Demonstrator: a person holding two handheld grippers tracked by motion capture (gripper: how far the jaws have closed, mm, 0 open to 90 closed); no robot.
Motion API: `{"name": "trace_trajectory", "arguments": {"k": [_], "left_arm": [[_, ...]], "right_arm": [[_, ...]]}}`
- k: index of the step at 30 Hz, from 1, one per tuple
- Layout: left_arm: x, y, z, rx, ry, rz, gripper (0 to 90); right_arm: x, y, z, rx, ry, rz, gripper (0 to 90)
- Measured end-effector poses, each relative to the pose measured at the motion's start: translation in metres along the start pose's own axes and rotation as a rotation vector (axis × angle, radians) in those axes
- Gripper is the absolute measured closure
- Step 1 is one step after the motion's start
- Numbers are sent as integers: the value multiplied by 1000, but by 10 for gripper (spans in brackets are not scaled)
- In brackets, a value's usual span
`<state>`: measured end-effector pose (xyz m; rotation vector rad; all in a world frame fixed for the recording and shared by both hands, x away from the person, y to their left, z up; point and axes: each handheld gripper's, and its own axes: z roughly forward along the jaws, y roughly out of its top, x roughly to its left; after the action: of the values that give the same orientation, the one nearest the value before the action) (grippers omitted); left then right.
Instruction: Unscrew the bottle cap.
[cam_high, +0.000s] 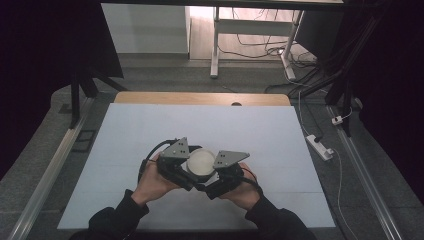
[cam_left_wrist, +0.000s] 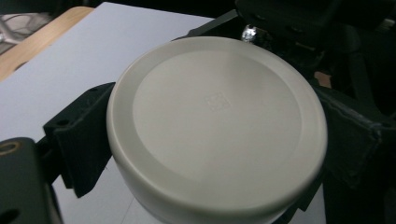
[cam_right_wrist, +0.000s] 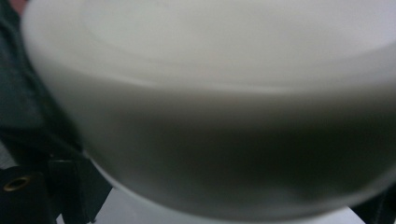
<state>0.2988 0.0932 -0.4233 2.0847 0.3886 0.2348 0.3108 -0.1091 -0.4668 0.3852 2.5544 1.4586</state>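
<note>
- Nearest the person, two dark sleeves come up from the table's front edge, and each hand grips a black tool just in front of the white round lid.
- The left hand holds the left gripper just left of the lid; the right hand holds the right gripper just right of it.
- The lid sits between the two grippers, over the near middle of the pale table top, its flat face turned up.
- In the left gripper view the lid fills the space between the black jaws; one jaw lies against its left rim and the other against its right rim, so that gripper pinches the lid across its width.
- In the right gripper view the lid is very close and blurred; a dark jaw shows at the lower left beside its wall, but I cannot tell whether this gripper's jaws press on it.
- A small square mark is embossed at the middle of the lid's face.
- A grey three-cornered plate tops each gripper, one on either side of the lid.
- Beyond the lid the table runs bare to a wooden strip at its far edge.
- Farther off, past the table, stand a white desk frame and loose cables on the grey floor; a power strip lies to the right of the table.
</note>
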Motion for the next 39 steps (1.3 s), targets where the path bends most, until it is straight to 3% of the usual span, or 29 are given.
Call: {"name": "trace_trajectory", "arguments": {"k": [7,10,14,18,20,22,27,32,39], "left_arm": [[-6,3,4,16,68,-53,84],[-10,6,7,35,123,-102,83],[-16,10,10,58,183,-135,81],[-17,10,11,41,186,-121,70],[-16,10,12,39,176,-107,20],[-16,11,9,26,159,-71,0],[-11,12,-2,23,51,32,0],[5,4,-10,18,-51,72,0],[19,-8,-10,-29,-228,127,0]], "right_arm": [[-2,-1,1,-1,-12,23,68],[-2,-1,1,2,-37,31,67],[-2,-2,2,5,-56,47,67],[-3,-2,1,-6,-54,55,67],[-3,-1,0,-11,-47,55,67],[-3,-1,0,-9,-37,47,67],[-1,-2,2,3,-2,32,66],[0,-1,-1,-13,57,14,67],[0,-1,-3,-27,132,-12,66]]}}
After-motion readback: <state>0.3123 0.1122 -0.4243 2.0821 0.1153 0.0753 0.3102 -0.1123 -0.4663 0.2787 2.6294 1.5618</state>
